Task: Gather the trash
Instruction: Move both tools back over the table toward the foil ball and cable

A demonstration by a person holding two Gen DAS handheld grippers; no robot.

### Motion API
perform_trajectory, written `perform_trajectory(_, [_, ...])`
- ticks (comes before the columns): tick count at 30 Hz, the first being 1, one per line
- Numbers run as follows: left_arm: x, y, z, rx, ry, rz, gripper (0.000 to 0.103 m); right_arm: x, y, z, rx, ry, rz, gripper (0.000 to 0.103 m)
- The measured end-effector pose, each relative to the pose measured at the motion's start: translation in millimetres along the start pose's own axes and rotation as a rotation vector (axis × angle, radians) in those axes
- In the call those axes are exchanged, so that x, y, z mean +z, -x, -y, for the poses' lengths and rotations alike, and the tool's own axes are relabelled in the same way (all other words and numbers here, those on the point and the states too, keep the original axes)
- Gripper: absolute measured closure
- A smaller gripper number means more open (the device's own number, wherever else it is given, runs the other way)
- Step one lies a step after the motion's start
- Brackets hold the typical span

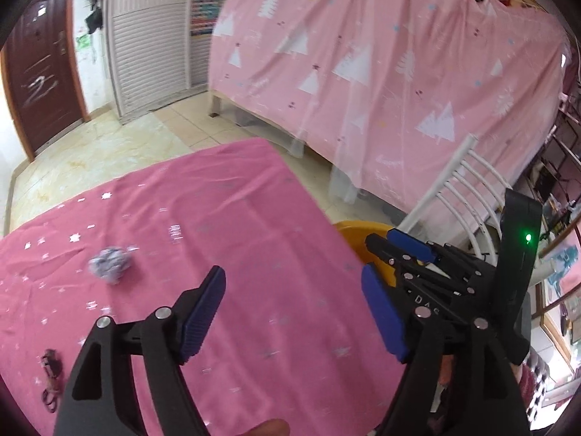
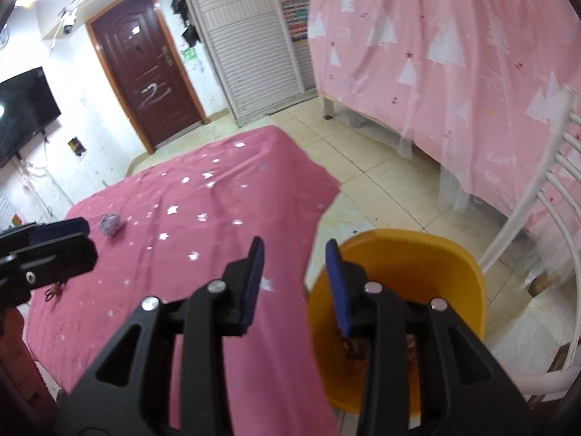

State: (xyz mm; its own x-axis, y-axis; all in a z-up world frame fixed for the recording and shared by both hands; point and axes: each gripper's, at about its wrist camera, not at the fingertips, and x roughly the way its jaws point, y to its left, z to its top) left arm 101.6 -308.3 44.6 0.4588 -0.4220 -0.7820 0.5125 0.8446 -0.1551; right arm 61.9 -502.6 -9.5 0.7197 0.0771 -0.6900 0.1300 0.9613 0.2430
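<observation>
A table draped in a deep pink cloth point(image 1: 225, 225) sprinkled with silver stars fills the foreground of both views, its far corner hanging toward a floor of pale tiles point(image 2: 366, 152). Beyond it stand a dark brown door point(image 2: 145, 83), a white slatted wardrobe point(image 2: 250, 51) and, along the right, a long light pink curtain point(image 1: 381, 65) printed with white trees, draped over a frame whose legs show beneath its hem. A black screen point(image 2: 21, 112) hangs on the white wall at the left of the right wrist view. On the cloth lies a crumpled ball of grey-white paper point(image 1: 109, 265), well apart from both tools, with bare cloth all around it. Near the table's left edge lies a small dark red tangle point(image 1: 51, 367), too blurred to identify. Just beside the table's right edge stands an orange bin point(image 2: 417, 254) with some dark scraps at its bottom, and behind it a white slatted chair point(image 2: 544, 210). The left gripper point(image 1: 294, 312) hangs over the cloth with its blue pads spread wide and nothing between them. The right gripper point(image 2: 294, 283) hovers at the table edge by the bin's rim, its pads set narrowly apart, gripping nothing.
</observation>
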Motion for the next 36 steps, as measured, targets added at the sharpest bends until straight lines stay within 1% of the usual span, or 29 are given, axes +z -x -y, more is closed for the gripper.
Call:
perform_trajectory(2, [-3,6,-15,0.022,0.016,0.007,0.031,3,-4,-10,0.007,0.017,-0.008,0.068])
perform_trajectory(3, [-5,8,-22,0.029,0.023,0.008,0.031,5,-6,-15,0.010,0.027,-0.012,0.063])
perform_trajectory(4, [-6,11,-29,0.039,0.028,0.008,0.031,6,-7,-21,0.015,0.036,-0.015,0.061])
perform_trajectory(13, [-22,36,-97,0.119,0.076,0.010,0.030,14,-19,-78,0.055,0.136,-0.042,0.060])
perform_trajectory(14, [-23,39,-103,0.129,0.079,0.010,0.030,15,-21,-85,0.068,0.148,-0.050,0.058])
perform_trajectory(15, [-25,43,-109,0.139,0.081,0.012,0.031,15,-23,-93,0.082,0.159,-0.058,0.054])
perform_trajectory(17, [-28,49,-123,0.158,0.091,0.013,0.030,15,-26,-105,0.089,0.182,-0.064,0.052])
perform_trajectory(23, [-40,65,-157,0.193,0.119,0.015,0.031,16,-37,-147,0.118,0.253,-0.087,0.052])
perform_trajectory(28, [-54,73,-185,0.205,0.145,0.013,0.030,16,-48,-173,0.133,0.295,-0.111,0.052])
perform_trajectory(36, [-73,66,-214,0.209,0.184,-0.018,0.031,17,-66,-204,0.163,0.335,-0.148,0.051])
